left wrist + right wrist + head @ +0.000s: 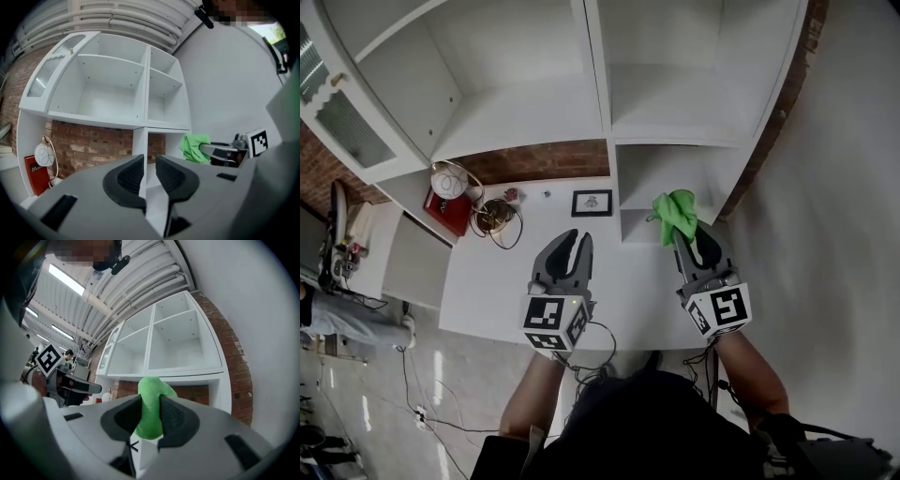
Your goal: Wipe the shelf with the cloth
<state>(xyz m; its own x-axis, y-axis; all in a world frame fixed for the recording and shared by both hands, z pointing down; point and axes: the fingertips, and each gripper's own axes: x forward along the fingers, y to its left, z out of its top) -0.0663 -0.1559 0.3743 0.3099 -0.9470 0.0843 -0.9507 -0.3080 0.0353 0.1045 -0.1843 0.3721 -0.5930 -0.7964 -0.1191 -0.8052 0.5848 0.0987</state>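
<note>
Because wiping is not yet under way, the right gripper (688, 242) is clamping the green cloth (675, 212) with a tuft jutting forward, ready for the white shelf (642, 200) just ahead. The left gripper (572, 240) is hovering alongside, jaws slightly apart on nothing.

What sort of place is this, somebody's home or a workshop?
Probably a mock living room set up inside an industrial hall: a white shelf unit and framed picture against a brick wall look homely, but the ceiling shows bare pipes and strip lights.
</note>
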